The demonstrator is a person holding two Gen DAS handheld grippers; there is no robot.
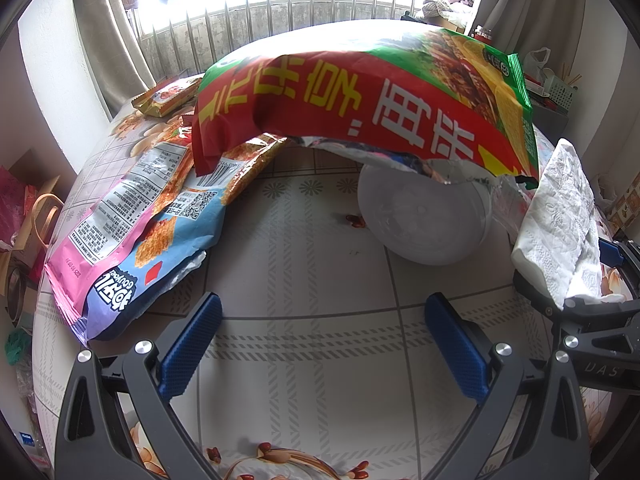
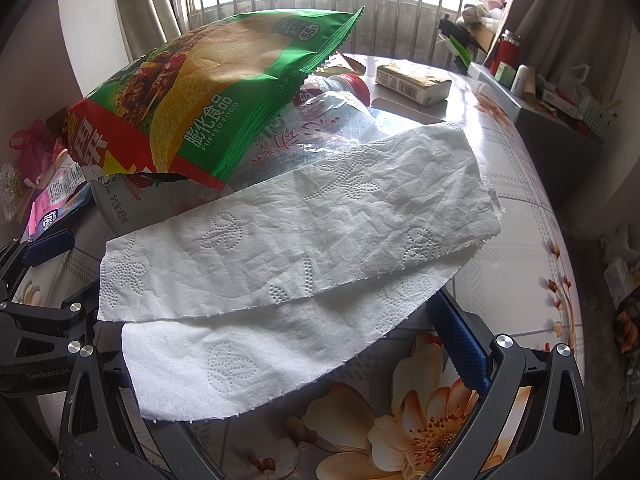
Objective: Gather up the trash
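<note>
Red-and-green foil crisp bag (image 1: 360,96): 1; torn open, silver lining showing; it lies draped over the bottle and over 1 edge of the pink bag
Pink-and-blue snack bag (image 1: 140,220): 1; flat on the table, left of the left tongs
Yellow-and-red small wrapper (image 1: 168,96): 1; at the far left edge of the table, beyond the pink bag
Clear plastic bottle with a red cap (image 2: 352,84): 1; on its side under the crisp bag, its pale base towards the left wrist camera
White embossed paper towel (image 2: 304,236): 1 folded sheet; raised off the table, spread across the right tongs, its far end touching the bottle
Tan paper pack (image 2: 412,80): 1; near the far rim, well apart from both tongs
Red crumbs (image 1: 356,220): a few, just beside the bottle's base
Round table with a floral tiled plastic cloth (image 1: 320,280): 1; all the trash sits on it
Left gripper (image 1: 324,344): low over bare cloth, pointing at the bottle and bags; 2 blue pads (image 1: 192,344) spread wide, nothing between them
Right gripper (image 2: 316,320): just beside the left one, level with it; 1 blue pad (image 2: 460,340) shows far out to the side; the other is hidden under the towel, so whether it pinches the towel cannot be told
</note>
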